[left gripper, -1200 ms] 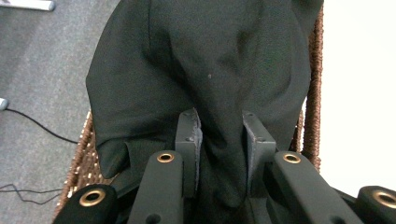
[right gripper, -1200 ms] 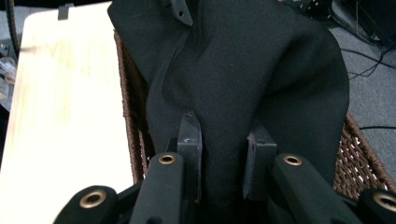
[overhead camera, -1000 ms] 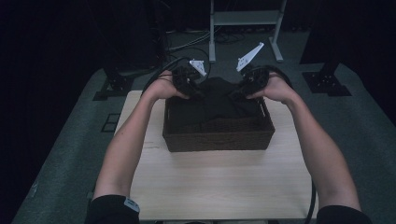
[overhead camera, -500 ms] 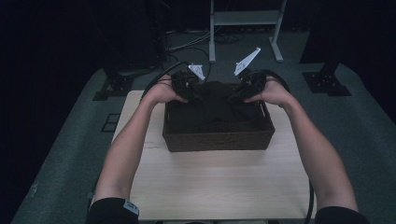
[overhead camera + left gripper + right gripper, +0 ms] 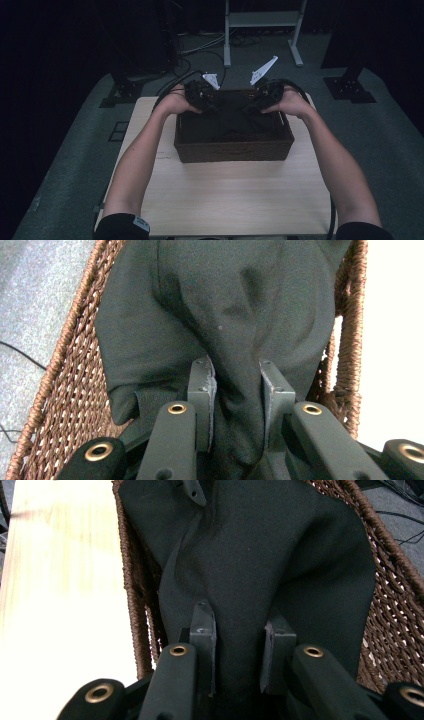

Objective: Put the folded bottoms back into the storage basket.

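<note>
Two grippers, one black cloth (image 5: 231, 119), both pinching!
You had your left gripper (image 5: 235, 390) and right gripper (image 5: 239, 645) each clamped on a fold inside the wicker basket (image 5: 232, 149), hemmed by woven rims; bare table (image 5: 220, 195) lay open nearer you.

A dark brown wicker basket (image 5: 233, 149) with a braided rim holds a plain black cloth (image 5: 225, 305) on a pale, light-grained wooden table (image 5: 225, 195), while the black left gripper (image 5: 202, 95) and right gripper (image 5: 263, 95) carry white plates and brass-coloured rivets.
</note>
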Demonstrator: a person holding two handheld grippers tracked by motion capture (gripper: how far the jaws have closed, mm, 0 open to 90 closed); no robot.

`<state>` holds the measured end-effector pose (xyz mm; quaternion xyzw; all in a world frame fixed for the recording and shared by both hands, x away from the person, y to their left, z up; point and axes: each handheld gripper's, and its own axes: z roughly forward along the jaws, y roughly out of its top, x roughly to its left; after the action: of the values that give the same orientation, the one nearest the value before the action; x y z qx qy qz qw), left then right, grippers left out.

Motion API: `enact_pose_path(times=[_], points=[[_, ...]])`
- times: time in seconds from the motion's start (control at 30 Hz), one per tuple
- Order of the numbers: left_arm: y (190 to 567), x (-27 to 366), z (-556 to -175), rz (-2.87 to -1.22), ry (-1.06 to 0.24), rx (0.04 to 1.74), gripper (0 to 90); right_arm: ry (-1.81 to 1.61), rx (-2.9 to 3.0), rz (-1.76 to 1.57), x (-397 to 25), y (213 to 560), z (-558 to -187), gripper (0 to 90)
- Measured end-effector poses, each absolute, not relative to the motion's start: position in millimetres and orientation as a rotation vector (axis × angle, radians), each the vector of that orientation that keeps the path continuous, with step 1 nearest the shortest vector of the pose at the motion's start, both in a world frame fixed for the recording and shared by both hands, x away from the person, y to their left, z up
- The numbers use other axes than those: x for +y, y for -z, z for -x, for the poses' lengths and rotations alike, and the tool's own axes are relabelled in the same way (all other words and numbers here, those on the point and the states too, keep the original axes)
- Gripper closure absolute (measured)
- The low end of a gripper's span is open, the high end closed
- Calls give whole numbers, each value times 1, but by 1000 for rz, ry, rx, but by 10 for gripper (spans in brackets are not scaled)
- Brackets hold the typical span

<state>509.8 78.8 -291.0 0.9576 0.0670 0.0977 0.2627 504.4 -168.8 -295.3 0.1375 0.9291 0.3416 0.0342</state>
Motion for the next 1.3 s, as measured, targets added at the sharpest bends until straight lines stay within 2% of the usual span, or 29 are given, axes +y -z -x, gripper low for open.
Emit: enact_pose_path(times=[1.3], points=[[326, 73, -511, -2586, -244, 238, 721, -1012, 2891, -458, -171, 324, -509, 720]])
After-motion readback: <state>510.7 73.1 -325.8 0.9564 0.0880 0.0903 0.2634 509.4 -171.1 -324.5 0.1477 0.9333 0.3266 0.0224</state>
